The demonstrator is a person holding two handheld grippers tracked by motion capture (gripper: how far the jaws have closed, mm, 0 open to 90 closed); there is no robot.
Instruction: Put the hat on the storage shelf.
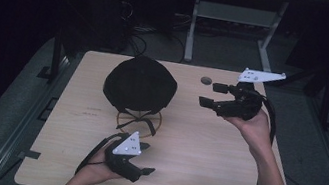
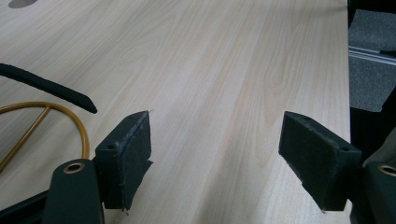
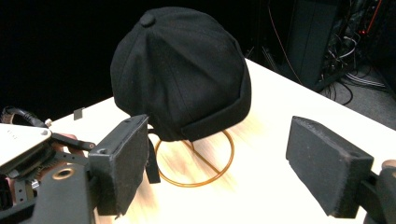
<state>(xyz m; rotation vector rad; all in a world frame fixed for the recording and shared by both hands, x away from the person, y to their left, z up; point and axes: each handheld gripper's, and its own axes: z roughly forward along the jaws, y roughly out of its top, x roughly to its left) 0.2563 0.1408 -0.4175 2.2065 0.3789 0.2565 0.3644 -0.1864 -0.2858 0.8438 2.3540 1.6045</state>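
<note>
Black cap [image 1: 140, 84] on a gold wire stand [image 1: 139, 120] occupies the bench's [image 1: 199, 174] upper centre; left gripper [image 1: 142, 171] below, right gripper [image 1: 209, 94] alongside, both wide open, empty.

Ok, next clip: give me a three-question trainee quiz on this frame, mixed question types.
1. True or false: the black cap lies flat on the table.
2. Which gripper is nearer the cap's crown?
A. left gripper
B. right gripper
3. Fill in: the cap sits on a gold wire ____.

Key: 1 false, it is raised on the stand. 2 B. 3 stand. Both grippers are open and hold nothing.
</note>
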